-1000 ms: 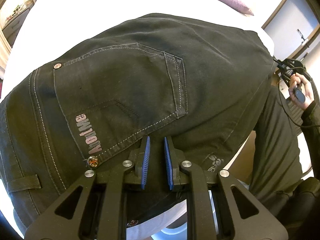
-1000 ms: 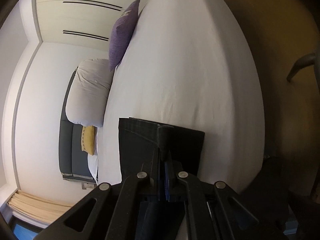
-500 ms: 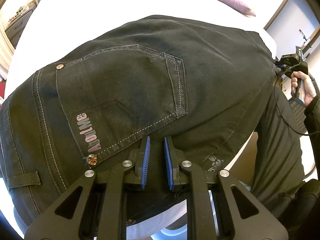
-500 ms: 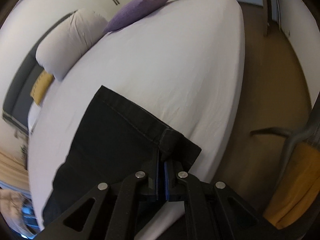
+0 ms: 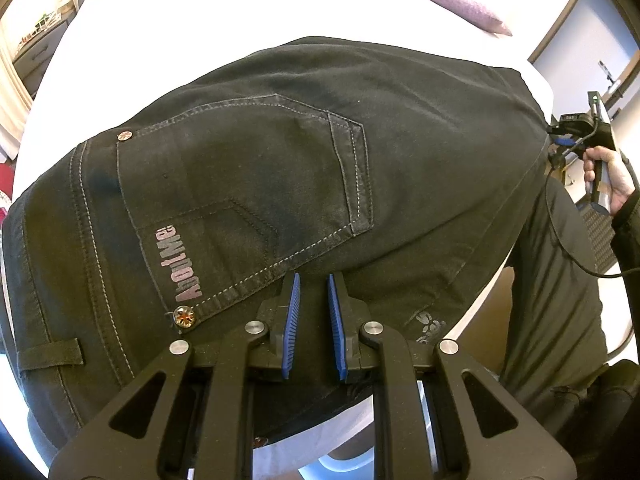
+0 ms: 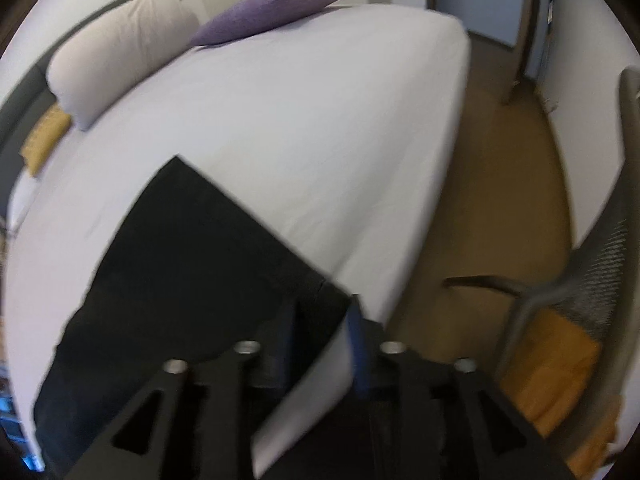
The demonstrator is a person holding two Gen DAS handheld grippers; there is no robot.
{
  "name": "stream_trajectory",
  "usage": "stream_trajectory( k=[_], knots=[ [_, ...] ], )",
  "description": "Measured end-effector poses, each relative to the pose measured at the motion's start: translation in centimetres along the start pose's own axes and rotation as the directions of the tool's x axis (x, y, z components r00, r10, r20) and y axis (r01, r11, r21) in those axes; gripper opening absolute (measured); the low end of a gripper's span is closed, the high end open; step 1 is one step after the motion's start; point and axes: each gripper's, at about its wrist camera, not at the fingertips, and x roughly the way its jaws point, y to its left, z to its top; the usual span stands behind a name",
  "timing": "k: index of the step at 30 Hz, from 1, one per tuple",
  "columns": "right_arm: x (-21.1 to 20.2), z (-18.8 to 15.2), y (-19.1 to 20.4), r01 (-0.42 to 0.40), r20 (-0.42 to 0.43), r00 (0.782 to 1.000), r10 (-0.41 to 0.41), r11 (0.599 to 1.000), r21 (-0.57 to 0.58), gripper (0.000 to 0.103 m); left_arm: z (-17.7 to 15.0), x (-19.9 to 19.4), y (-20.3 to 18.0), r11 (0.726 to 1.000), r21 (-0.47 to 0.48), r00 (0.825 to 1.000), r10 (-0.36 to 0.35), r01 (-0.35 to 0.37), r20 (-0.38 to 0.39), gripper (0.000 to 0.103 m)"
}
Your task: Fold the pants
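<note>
Our right tongs [image 6: 324, 320] have just been opening, the pants [image 6: 192, 272] hem corner between them unpressed by the bed [image 6: 320, 128] edge. Our left tongs [image 5: 314, 312] stand narrow, empty, over the back pocket [image 5: 248, 184], seen only there.

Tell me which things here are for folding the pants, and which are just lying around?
For the job:
- black pants
- left claw
- right claw, its jaws just opened off the pant leg hem
- white bed

Just lying around:
- purple pillow
- white pillow
- mesh chair
</note>
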Motion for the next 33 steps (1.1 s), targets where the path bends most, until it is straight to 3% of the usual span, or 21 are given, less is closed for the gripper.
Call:
stream_trajectory(
  k=[2,4,6,8,10,13,17,20,23,24,28,31,33],
  knots=[
    [-1.6,0.0,0.7,0.090,0.038,0.995,-0.088,0.994,-0.055,0.039,0.1,-0.4,0.1,1.000,-0.013,1.000,-0.004,0.004,-0.004,0.015],
    [-4.0,-0.7,1.8,0.064,0.087,0.995,-0.055,0.992,-0.111,0.039,0.3,-1.0,-0.2,1.000,-0.002,1.000,0.010,-0.010,0.001,0.015],
    [-6.5,-1.7,4.0,-0.029,0.120,0.991,0.051,0.983,-0.180,0.039,0.3,-1.7,-0.9,0.999,0.030,0.999,0.035,-0.035,0.012,0.015],
    [-8.4,-3.2,7.3,-0.180,0.098,0.972,0.213,0.946,-0.271,0.039,0.5,-2.5,-1.7,0.998,0.054,0.999,0.031,-0.032,0.033,0.015],
    [-9.1,-5.2,11.2,-0.300,0.026,0.944,0.329,0.888,-0.349,0.039,0.9,-3.0,-2.4,0.998,0.061,0.998,0.012,-0.016,0.058,0.015],
    [-9.1,-8.3,15.5,-0.393,-0.087,0.914,0.397,0.812,-0.431,0.039,1.6,-2.5,-3.1,0.998,0.064,0.998,-0.001,-0.003,0.065,0.015],
    [-8.1,-12.0,18.0,-0.445,-0.249,0.896,0.369,0.752,-0.487,0.039,0.6,-0.5,-3.9,0.996,0.094,1.000,0.012,-0.013,0.012,0.015],
    [-7.1,-13.8,16.5,-0.417,-0.302,0.904,0.303,0.780,-0.466,0.037,-0.5,-0.7,-3.6,0.996,0.089,1.000,0.004,-0.006,0.026,0.015],
    [-7.7,-13.8,14.0,-0.412,-0.323,0.900,0.294,0.817,-0.403,0.037,-1.1,-1.2,-3.1,0.997,0.072,1.000,-0.007,0.006,0.015,0.015],
    [-8.2,-13.6,13.0,-0.431,-0.327,0.889,0.319,0.824,-0.369,0.037,-1.4,-1.4,-2.9,0.997,0.073,1.000,-0.009,0.008,0.015,0.015],
    [-8.5,-12.9,10.9,-0.552,-0.373,0.803,0.465,0.816,-0.171,0.044,-1.4,-1.6,-2.9,0.997,0.077,1.000,-0.002,0.002,0.010,0.015],
    [-6.8,-13.1,10.4,-0.590,-0.409,0.742,0.532,0.808,-0.018,0.045,-1.4,-1.3,-3.5,0.997,0.078,1.000,0.012,-0.012,0.010,0.015],
    [-5.8,-13.5,10.4,-0.620,-0.425,0.685,0.592,0.780,0.087,0.046,-1.7,-1.2,-3.8,0.997,0.074,1.000,0.014,-0.015,0.014,0.015]
  ],
)
